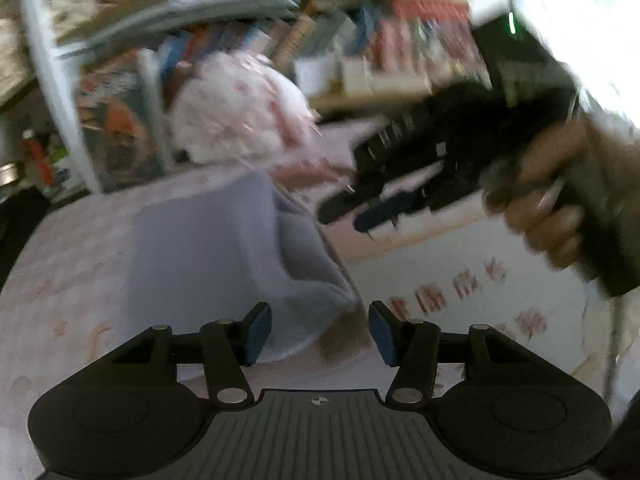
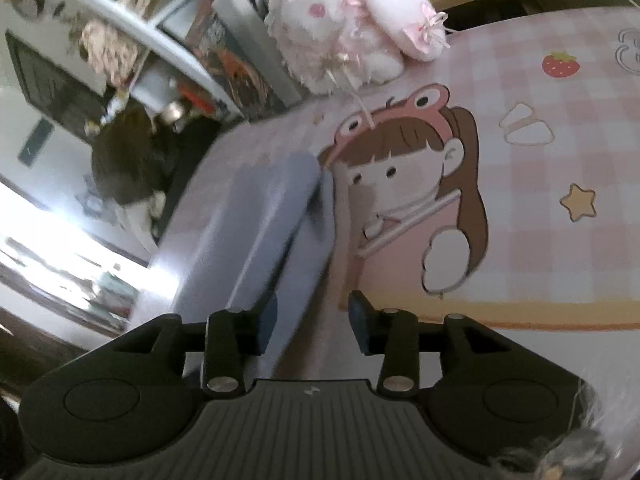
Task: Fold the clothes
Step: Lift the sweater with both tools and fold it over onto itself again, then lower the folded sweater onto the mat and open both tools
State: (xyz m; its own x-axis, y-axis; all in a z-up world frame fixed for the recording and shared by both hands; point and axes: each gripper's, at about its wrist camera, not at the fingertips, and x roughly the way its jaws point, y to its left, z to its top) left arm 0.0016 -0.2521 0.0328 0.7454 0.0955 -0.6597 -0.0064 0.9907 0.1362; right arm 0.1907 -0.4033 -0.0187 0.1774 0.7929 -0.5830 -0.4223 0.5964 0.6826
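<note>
Bookshelves (image 1: pixel 280 40) are blurring behind the pink checked table (image 2: pixel 560 168), where I am seeing the grey garment (image 2: pixel 256 220) lying already folded over once. Both left tongs (image 1: pixel 320 334) and right tongs (image 2: pixel 312 322) are standing apart, gripping nothing; further folds are probably remaining.
</note>
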